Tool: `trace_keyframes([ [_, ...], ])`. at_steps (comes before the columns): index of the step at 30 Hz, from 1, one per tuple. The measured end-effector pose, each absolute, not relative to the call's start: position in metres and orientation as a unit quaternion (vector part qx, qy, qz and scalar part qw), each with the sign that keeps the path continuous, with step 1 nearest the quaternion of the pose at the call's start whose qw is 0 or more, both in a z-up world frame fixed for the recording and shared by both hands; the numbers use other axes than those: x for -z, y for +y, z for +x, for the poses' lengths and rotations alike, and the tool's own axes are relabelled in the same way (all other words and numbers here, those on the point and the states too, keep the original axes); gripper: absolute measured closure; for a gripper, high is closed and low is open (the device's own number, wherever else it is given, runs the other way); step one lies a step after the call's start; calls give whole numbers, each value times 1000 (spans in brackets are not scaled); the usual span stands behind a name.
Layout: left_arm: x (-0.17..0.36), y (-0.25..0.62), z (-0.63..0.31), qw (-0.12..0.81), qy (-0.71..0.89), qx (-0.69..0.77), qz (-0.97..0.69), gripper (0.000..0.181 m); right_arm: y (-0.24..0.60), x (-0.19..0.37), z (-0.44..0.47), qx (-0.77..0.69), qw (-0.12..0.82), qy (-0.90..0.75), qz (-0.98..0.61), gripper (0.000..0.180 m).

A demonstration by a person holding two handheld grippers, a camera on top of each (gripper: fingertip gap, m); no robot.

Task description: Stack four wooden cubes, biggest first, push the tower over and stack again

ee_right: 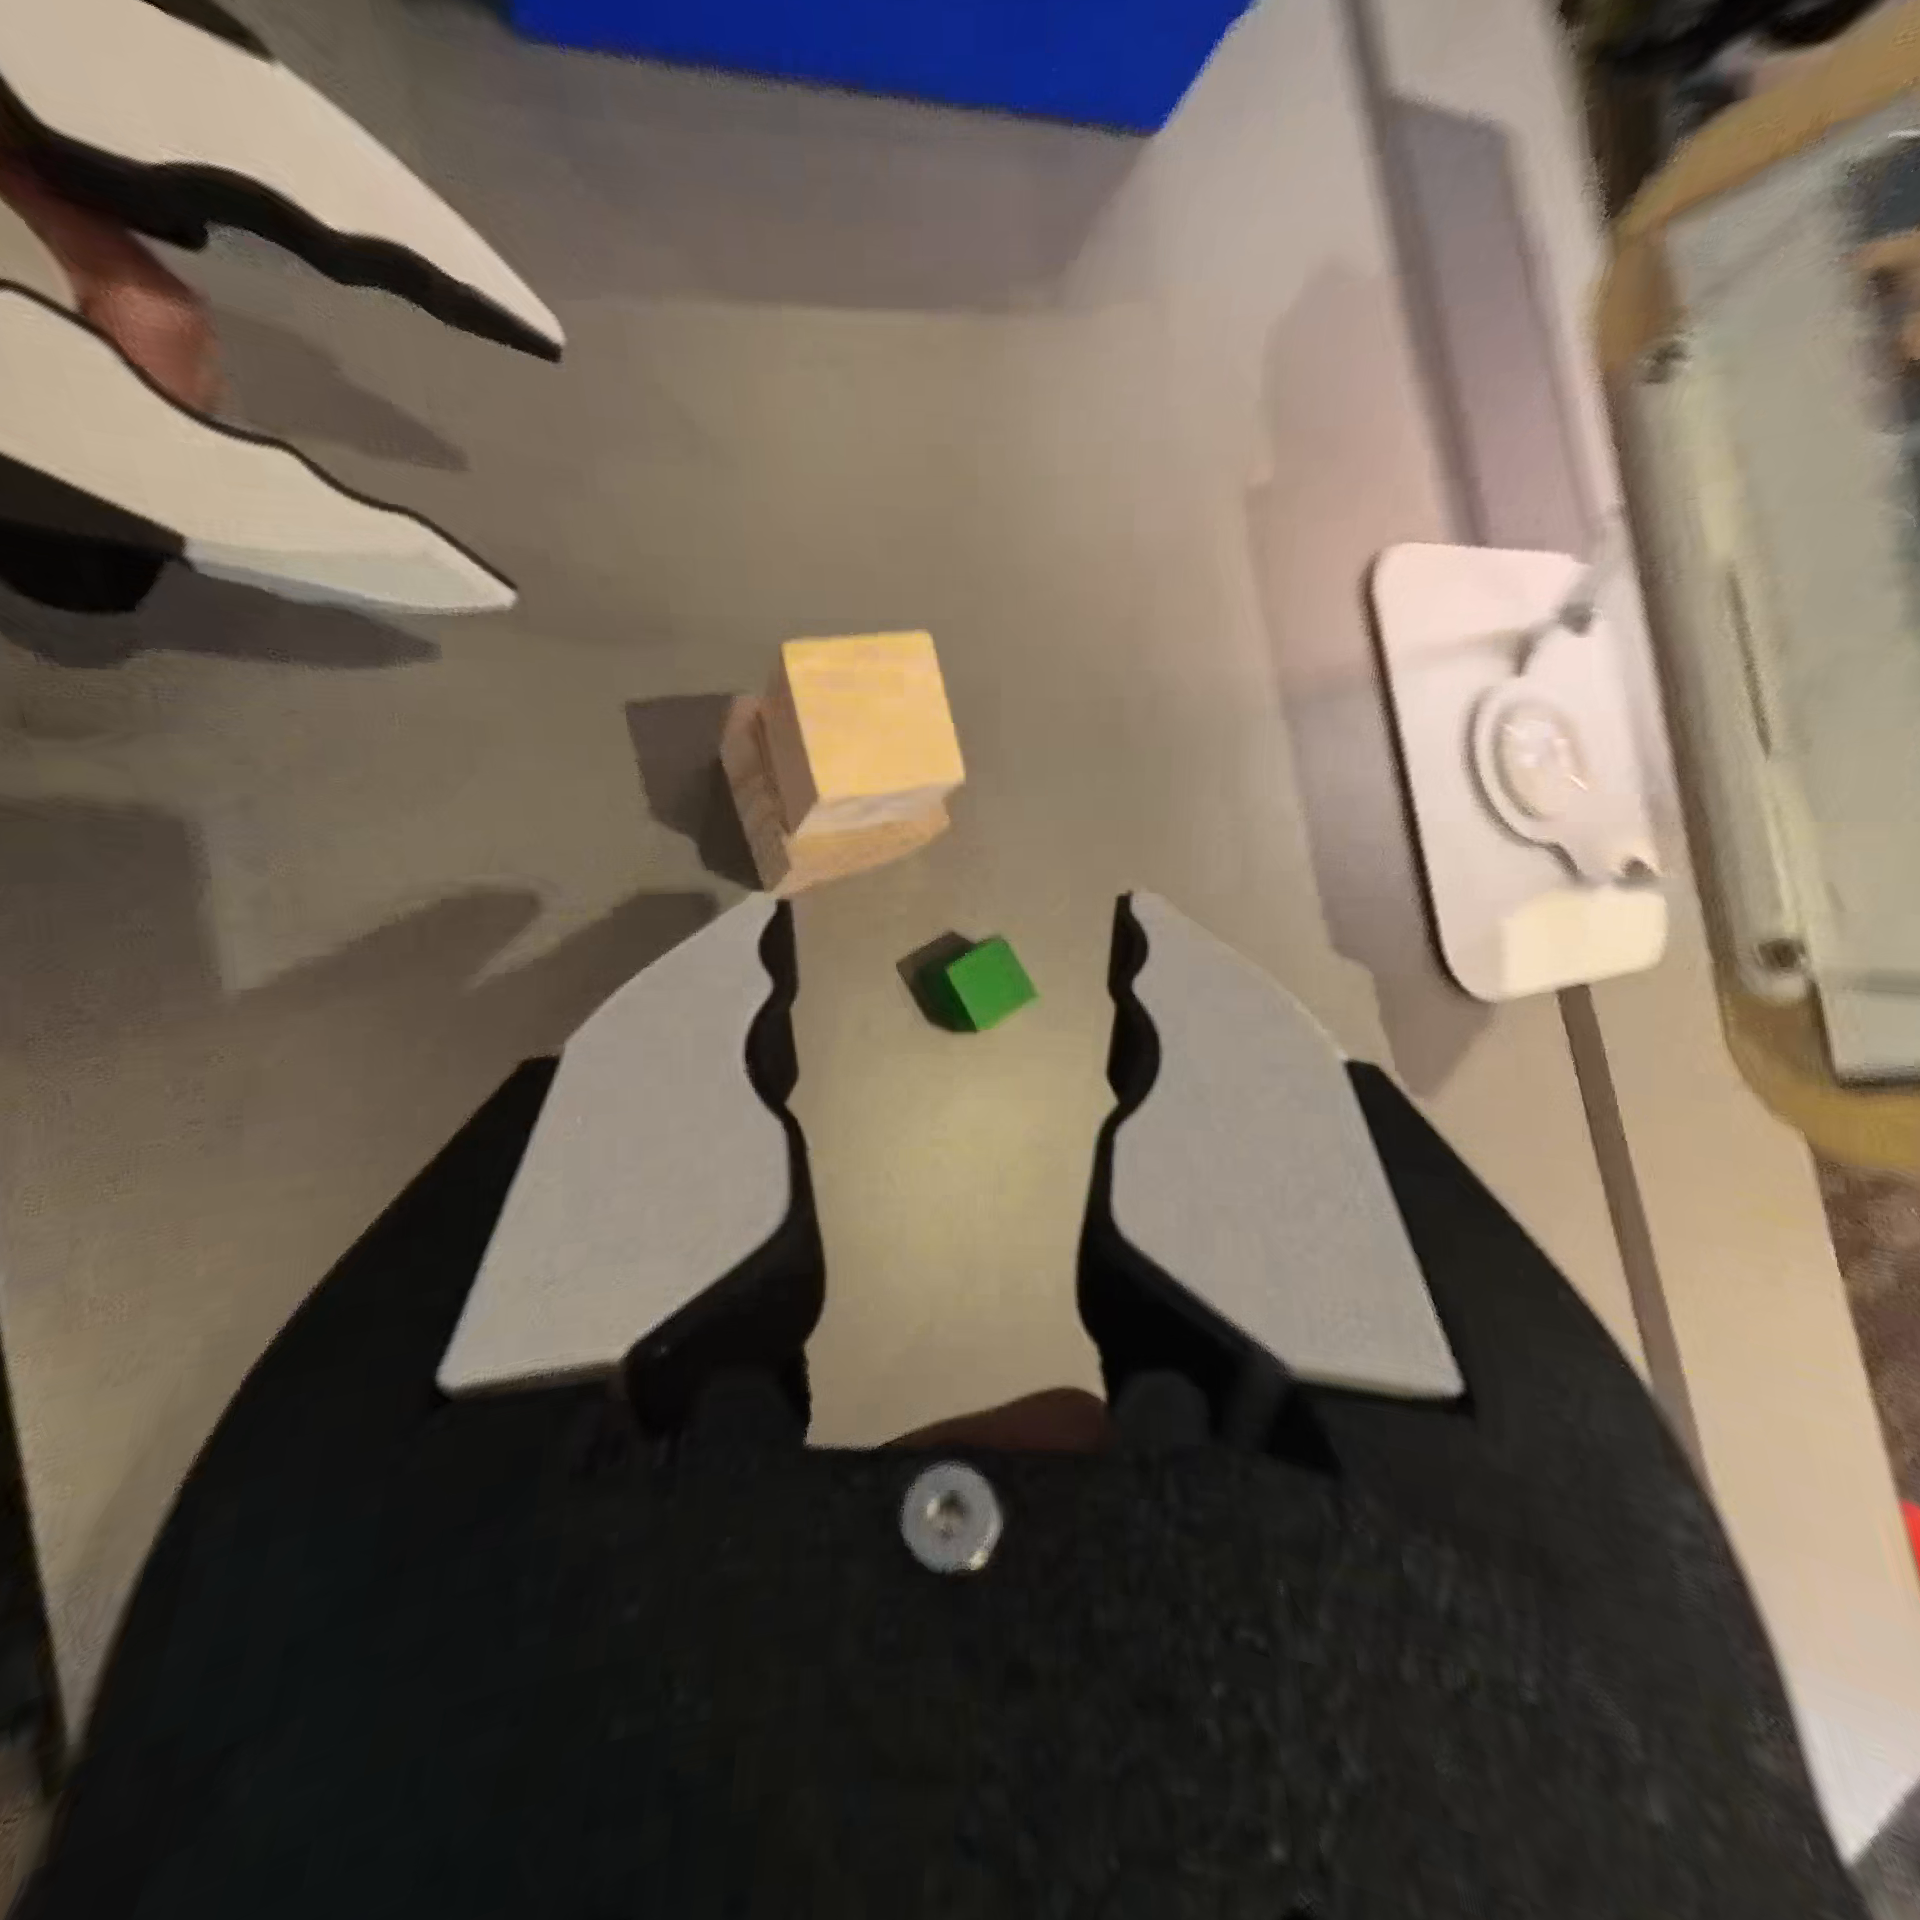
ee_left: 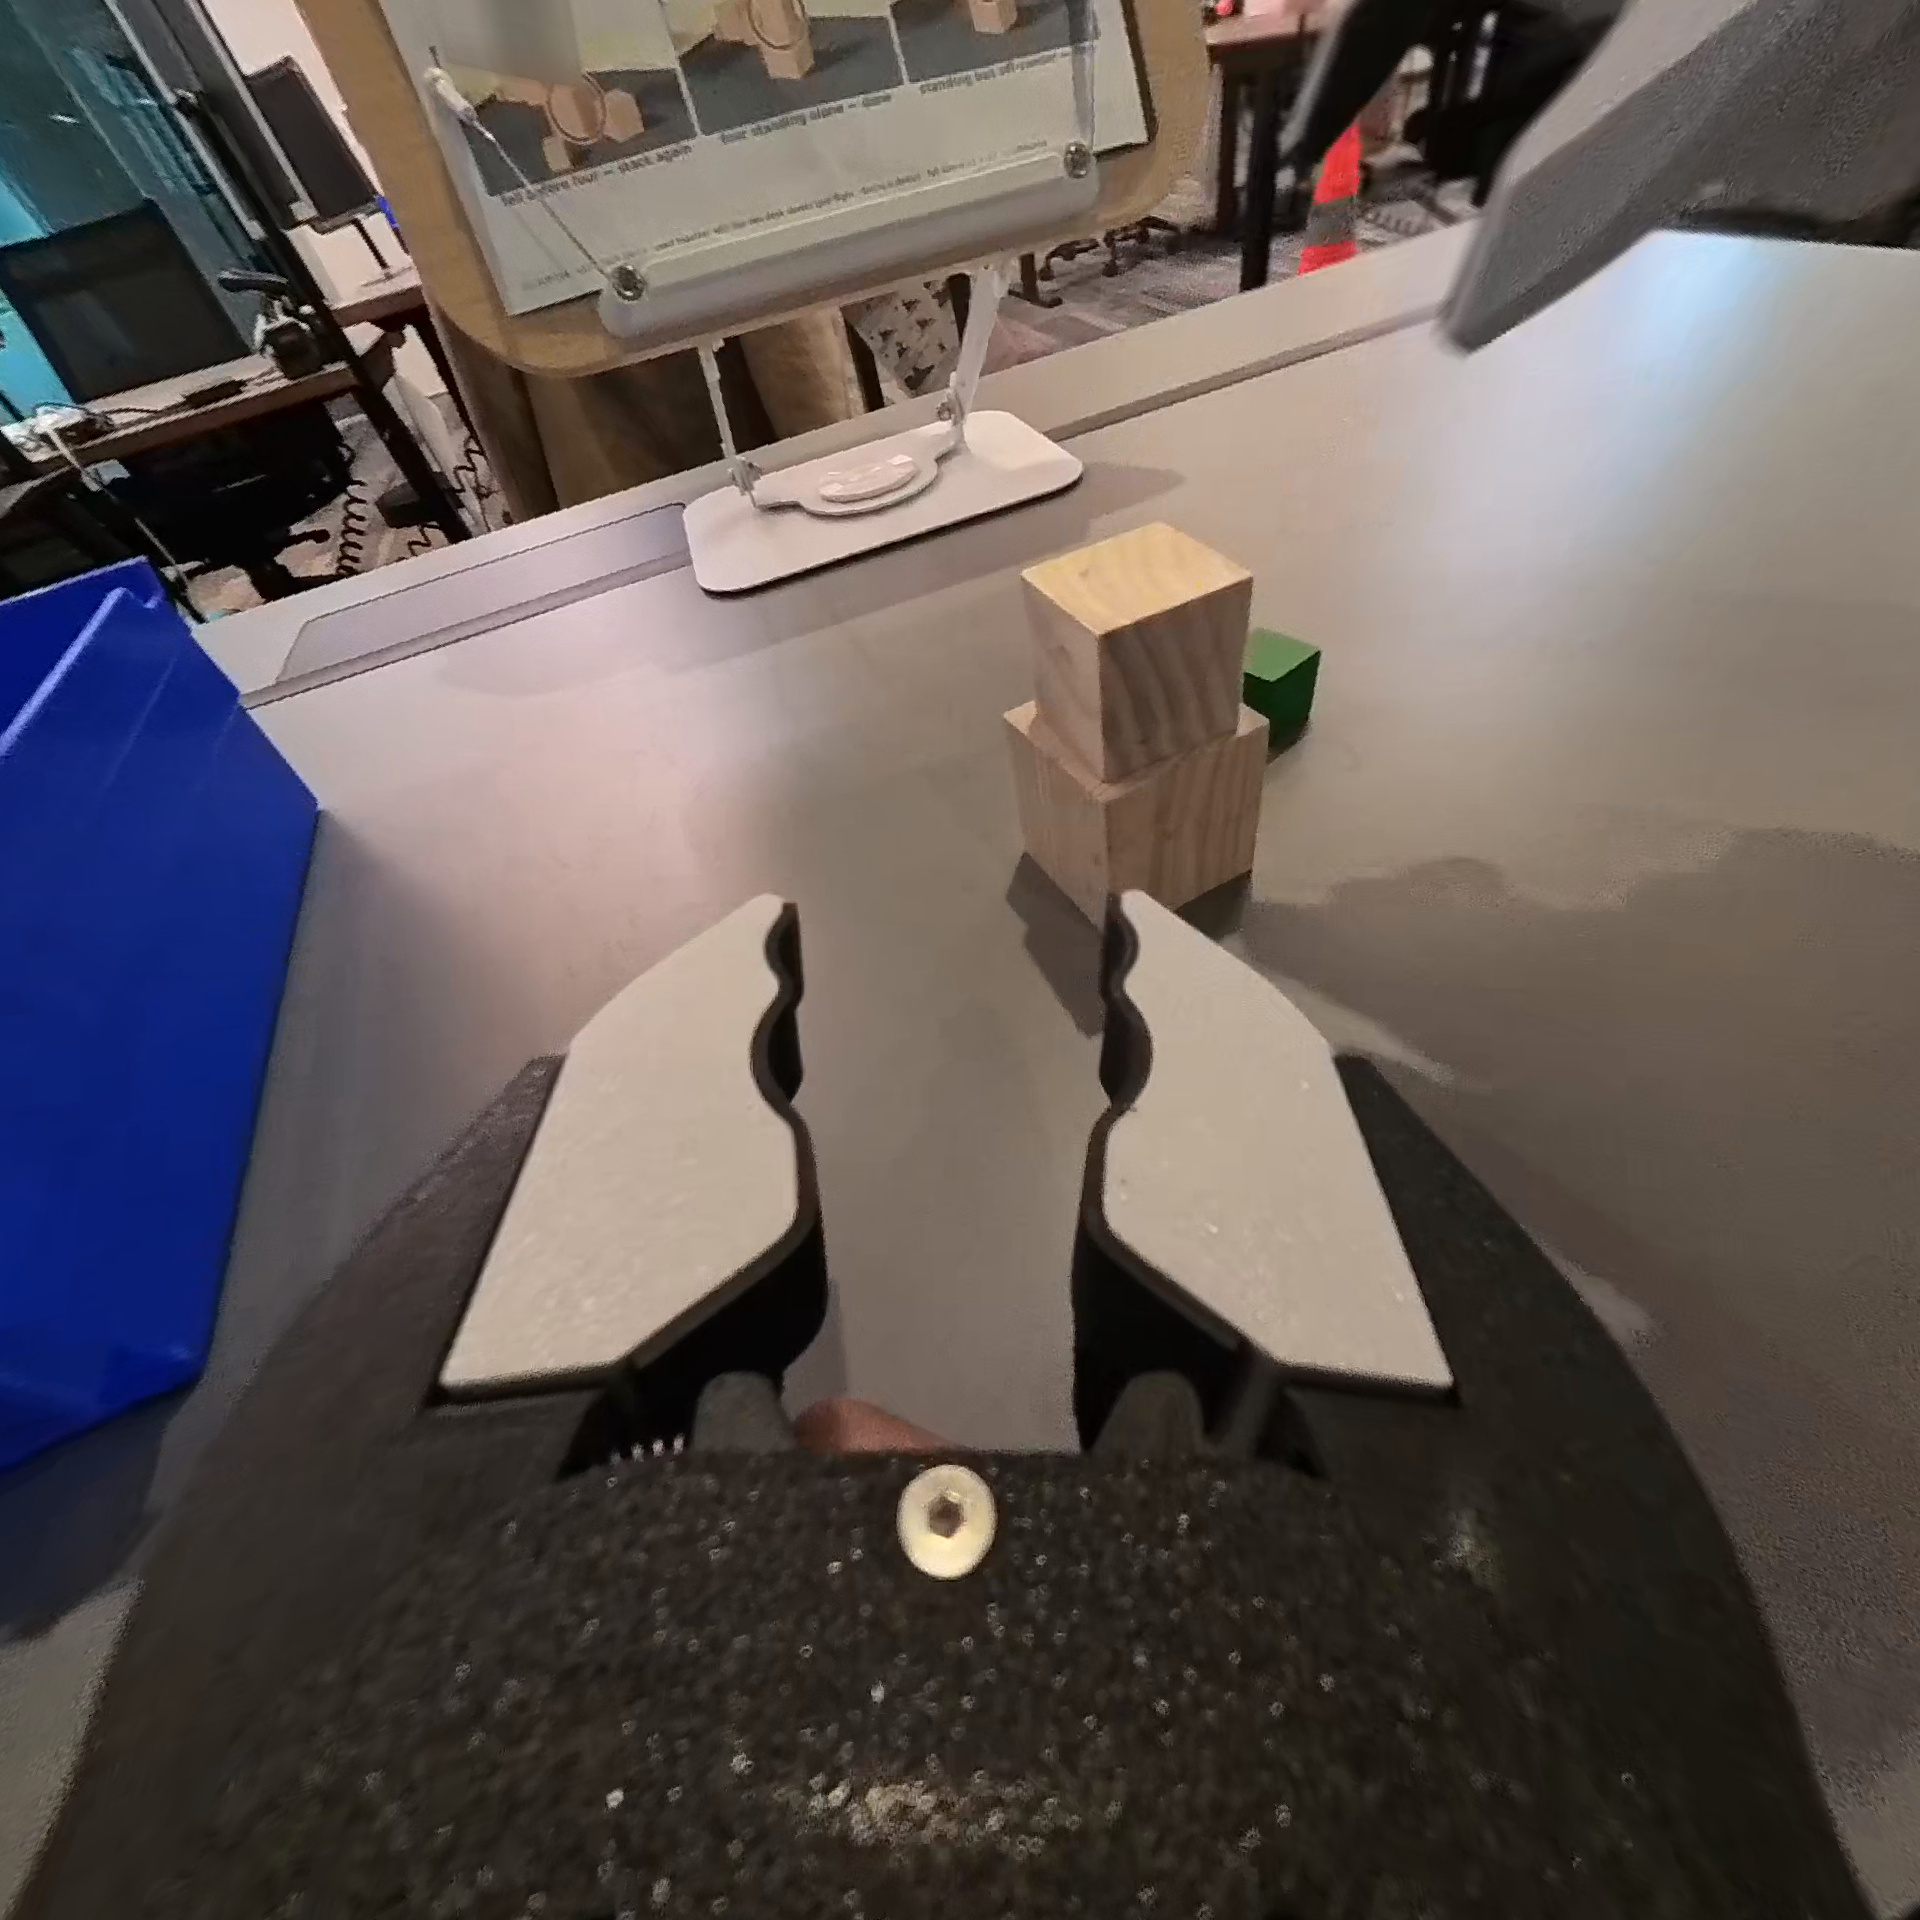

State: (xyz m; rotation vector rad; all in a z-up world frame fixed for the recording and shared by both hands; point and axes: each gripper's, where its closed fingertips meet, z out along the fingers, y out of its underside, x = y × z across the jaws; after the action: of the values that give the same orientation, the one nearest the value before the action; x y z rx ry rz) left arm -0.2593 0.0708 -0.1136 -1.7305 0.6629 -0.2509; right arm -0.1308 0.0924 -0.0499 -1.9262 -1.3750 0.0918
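In the left wrist view the left gripper [ee_left: 951, 920] hangs over the grey table [ee_left: 1558, 675] with its two fingers spread wide and nothing between them; its tips sit just in front of a short stack of two plain wooden cubes. The bigger cube [ee_left: 1143, 821] rests on the table and the smaller cube [ee_left: 1138, 644] sits on top of it, turned a little so its corners do not line up with those below. Just behind the stack on its right side stands a small green cube [ee_left: 1280, 675] on the table, close to the stack. A blue bin [ee_left: 135, 935] stands at the left edge, a white stand [ee_left: 883, 499] holding a picture card rises at the far side of the table, and a blurred grey part of the right gripper [ee_left: 1662, 177] crosses the top right corner. In the right wrist view, which is blurred, the right gripper [ee_right: 951, 914] looks down with its fingers equally wide apart and empty; the green cube [ee_right: 977, 985] lies on the table between its tips, untouched. The stack stands just beyond, its upper cube [ee_right: 868, 727] covering most of the lower cube [ee_right: 821, 842]. The left gripper [ee_right: 535, 473] enters at the upper left, fingers parted, well apart from the stack, and the white stand's base [ee_right: 1507, 769] lies to the right.
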Motion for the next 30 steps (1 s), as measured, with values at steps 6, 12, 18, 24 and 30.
trace_keyframes([
  [6,115,68,-255,591,302,105,-741,125,54,89,-91,-13,462,-481,-745,130],
  [12,111,65,-254,615,313,67,-721,125,101,127,-101,-14,335,-615,-714,136],
  [18,112,64,-252,619,320,45,-716,121,142,156,-101,14,199,-705,-681,141],
  [24,107,60,-252,638,325,25,-698,122,140,181,-110,-25,169,-707,-687,151],
  [30,107,58,-250,638,330,26,-695,122,139,96,-132,-57,237,-643,-726,151],
])
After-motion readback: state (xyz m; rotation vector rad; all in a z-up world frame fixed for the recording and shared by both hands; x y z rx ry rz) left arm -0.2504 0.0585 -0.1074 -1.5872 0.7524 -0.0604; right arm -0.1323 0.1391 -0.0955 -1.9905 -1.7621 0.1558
